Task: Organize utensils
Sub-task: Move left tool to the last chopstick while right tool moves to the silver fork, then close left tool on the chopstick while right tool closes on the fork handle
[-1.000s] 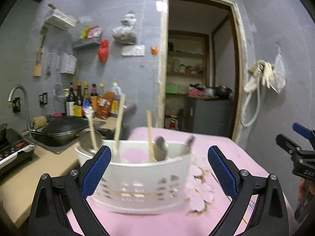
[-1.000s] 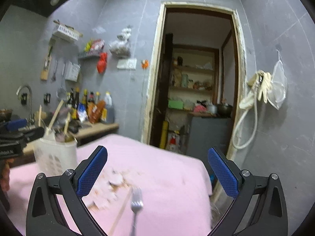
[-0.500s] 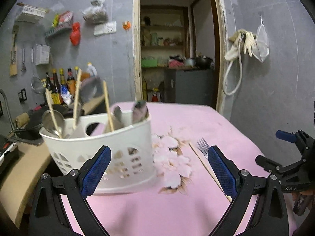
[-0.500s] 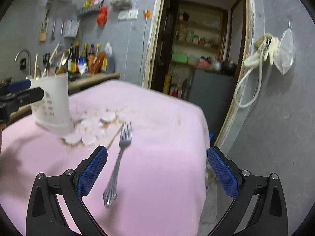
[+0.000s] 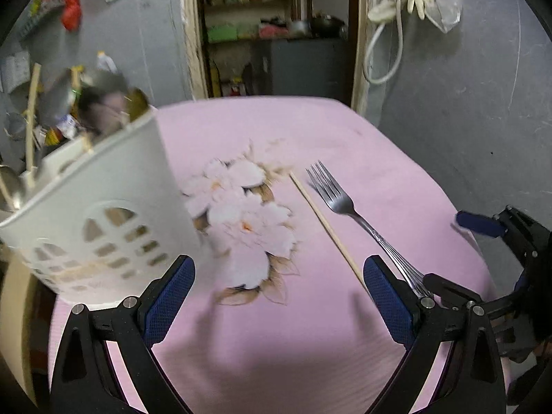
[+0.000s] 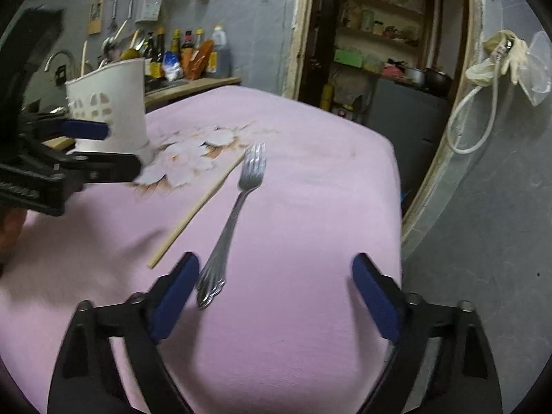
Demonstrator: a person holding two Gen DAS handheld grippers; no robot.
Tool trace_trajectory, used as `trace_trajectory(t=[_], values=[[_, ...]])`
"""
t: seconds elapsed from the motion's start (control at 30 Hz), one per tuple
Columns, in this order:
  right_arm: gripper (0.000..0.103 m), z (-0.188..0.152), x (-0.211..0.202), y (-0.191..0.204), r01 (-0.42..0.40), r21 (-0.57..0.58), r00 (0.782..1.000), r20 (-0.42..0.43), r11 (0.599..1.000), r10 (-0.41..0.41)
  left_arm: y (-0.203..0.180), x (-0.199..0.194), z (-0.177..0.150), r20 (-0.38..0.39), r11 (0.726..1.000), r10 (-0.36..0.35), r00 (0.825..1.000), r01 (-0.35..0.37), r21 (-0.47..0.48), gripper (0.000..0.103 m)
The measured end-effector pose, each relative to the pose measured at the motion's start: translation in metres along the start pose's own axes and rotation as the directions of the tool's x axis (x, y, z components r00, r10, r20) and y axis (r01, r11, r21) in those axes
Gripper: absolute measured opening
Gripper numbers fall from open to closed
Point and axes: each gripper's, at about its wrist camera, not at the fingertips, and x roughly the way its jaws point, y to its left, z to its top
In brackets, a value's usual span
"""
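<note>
A metal fork [image 5: 358,219] and a single wooden chopstick [image 5: 327,231] lie side by side on the pink tablecloth [image 5: 276,345]. A white perforated utensil holder [image 5: 103,214] with spoons and chopsticks stands at the left. My left gripper [image 5: 276,296] is open and empty above the cloth, right of the holder. My right gripper [image 6: 276,293] is open and empty; its left fingertip [image 6: 179,283] is beside the fork's handle end [image 6: 210,293]. The fork [image 6: 241,196], chopstick [image 6: 203,200] and holder [image 6: 110,107] show in the right wrist view.
The table's right edge [image 6: 398,207] drops off toward a doorway [image 6: 379,51]. A counter with sauce bottles [image 6: 186,55] stands behind the holder. A flower print [image 5: 241,220] marks the cloth. The left gripper [image 6: 51,158] shows at the left of the right wrist view.
Both grippers have tilted down toward the cloth and moved closer to it. The left view has swung right, away from the holder toward the fork. The right gripper has come up to the fork's handle.
</note>
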Motion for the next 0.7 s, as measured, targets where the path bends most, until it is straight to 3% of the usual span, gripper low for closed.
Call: trace_trajectory(t=[0.13,0.27,0.37,0.5,0.6,0.7], values=[[0.061,-0.003,0.002,0.008,-0.038,-0.033,0.999,-0.022,0.999,0.037,-0.001,0.017,0.003,-0.063,0.998,-0.053,0.997,0.051,-0.032,0.086],[0.056,-0.004,0.003,0.015,-0.058,-0.072,0.998,-0.035,0.996,0.055,-0.002,0.034,0.007,-0.132,0.993,-0.111,0.985,0.104,-0.061,0.069],[0.052,-0.005,0.006,0.019,-0.062,-0.098,0.997,-0.044,0.993,0.057,-0.001,0.048,0.012,-0.188,0.984,-0.168,0.968,0.153,-0.092,0.049],[0.039,-0.005,0.007,0.019,-0.052,-0.099,0.998,-0.048,0.994,0.048,-0.002,0.055,0.019,-0.197,0.981,-0.179,0.964,0.161,-0.104,0.042],[0.019,-0.005,0.008,0.014,-0.025,-0.07,0.999,-0.045,0.997,0.022,-0.005,0.058,0.023,-0.202,0.983,-0.172,0.964,0.154,-0.104,0.032],[0.017,-0.004,0.008,0.011,-0.032,-0.053,0.999,-0.042,0.998,0.03,-0.007,0.058,0.026,-0.207,0.978,-0.194,0.959,0.173,-0.119,0.015]])
